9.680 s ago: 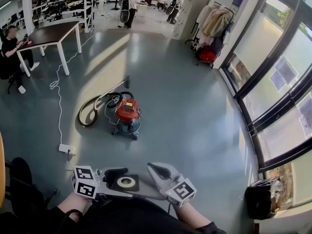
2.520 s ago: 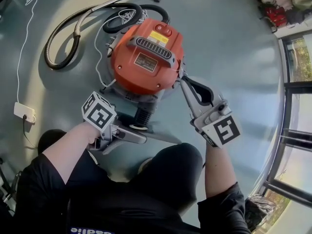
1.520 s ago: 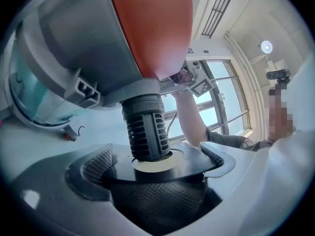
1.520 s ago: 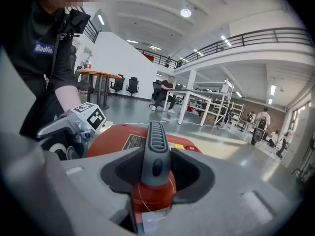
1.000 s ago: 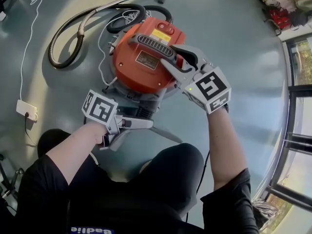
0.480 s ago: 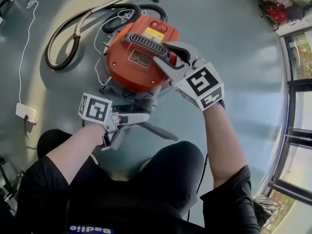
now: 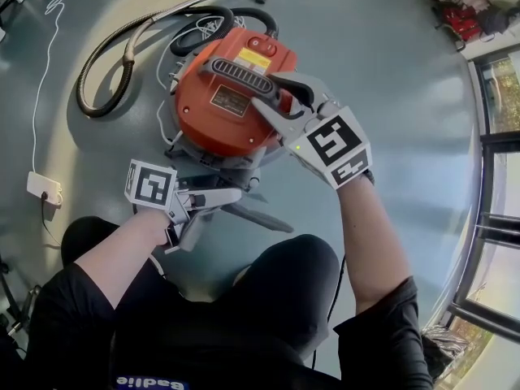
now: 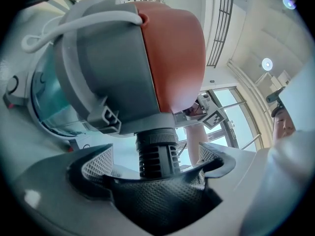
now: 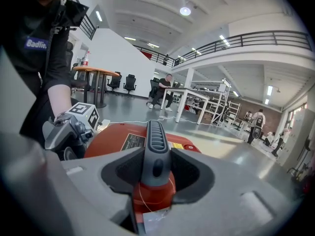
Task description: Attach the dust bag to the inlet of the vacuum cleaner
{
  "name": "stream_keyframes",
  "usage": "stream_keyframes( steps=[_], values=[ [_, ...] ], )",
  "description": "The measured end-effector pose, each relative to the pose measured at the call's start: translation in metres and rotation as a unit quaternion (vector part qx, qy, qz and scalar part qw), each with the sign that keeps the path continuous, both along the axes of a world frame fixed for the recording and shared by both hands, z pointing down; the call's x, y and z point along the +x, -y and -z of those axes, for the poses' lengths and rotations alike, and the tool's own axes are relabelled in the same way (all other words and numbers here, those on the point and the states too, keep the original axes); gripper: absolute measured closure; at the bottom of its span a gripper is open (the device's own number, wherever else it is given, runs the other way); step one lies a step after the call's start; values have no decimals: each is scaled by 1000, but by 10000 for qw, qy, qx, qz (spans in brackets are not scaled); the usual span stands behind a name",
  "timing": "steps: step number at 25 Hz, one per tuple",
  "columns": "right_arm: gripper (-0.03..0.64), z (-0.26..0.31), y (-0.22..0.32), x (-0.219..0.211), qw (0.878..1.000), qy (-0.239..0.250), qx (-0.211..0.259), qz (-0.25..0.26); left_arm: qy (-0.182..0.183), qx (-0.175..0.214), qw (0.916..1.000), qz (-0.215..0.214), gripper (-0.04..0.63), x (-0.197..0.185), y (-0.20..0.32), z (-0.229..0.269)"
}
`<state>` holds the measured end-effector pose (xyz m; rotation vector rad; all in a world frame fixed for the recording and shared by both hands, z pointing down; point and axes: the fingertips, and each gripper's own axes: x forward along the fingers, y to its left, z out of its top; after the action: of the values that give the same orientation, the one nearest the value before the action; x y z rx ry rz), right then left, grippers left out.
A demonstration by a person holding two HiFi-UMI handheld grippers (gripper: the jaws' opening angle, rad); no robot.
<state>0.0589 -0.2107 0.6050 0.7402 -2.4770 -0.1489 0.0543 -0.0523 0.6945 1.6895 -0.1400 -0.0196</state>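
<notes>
**Vacuum cleaner, dust bag and two hand-held grippers: position record**

1. Vacuum cleaner (image 7: 203, 124). Orange dome on a grey base, standing on the grey floor (image 7: 390, 71), upper centre of the head view. A grey ribbed handle (image 7: 236, 73) runs across its top. A black ribbed inlet (image 8: 156, 149) projects from the base on the side nearest the person.

2. Right gripper (image 7: 265, 90). It reaches in from the right of the head view, over the dome. Its own view shows the two jaws closed narrowly on the near end of the handle, one on each side, with the orange lid just beneath.

3. Left gripper (image 7: 231, 195). Lower left of the vacuum cleaner in the head view, pointing right toward the base. Its jaws clamp the dust bag (image 7: 258, 216), which extends past them as a flat grey sheet low to the floor.

4. Dust bag, close detail. In the left gripper view, dark mesh fills the space between the two jaw pads, lower centre of the frame. The inlet stands directly above it, between the pad tips. Its lower end meets the edge of the mesh, though the view does not make clear whether the inlet actually sits inside the bag's opening.

5. Surroundings. A hose (image 7: 84, 100) loops on the floor at upper left. A white power strip (image 7: 42, 188) lies at the left edge.
</notes>
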Motion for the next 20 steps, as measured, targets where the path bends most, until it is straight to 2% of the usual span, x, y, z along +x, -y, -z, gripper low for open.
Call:
stream_keyframes(
  steps=[6,13,17,20],
  values=[
    [474,0,0,-1,10000,-72,-19,-53,120,-33,9999,48,18,7,4,-4],
    [476,0,1,0,9998,-64,42,-162,21,-145,9994,304,20,10,10,-3],
    [476,2,-1,0,9998,-81,31,-185,60,-11,9994,329,21,1,10,-1],
    [476,3,-2,0,9998,-103,27,-187,-28,-124,9991,404,23,1,10,6]
  ],
)
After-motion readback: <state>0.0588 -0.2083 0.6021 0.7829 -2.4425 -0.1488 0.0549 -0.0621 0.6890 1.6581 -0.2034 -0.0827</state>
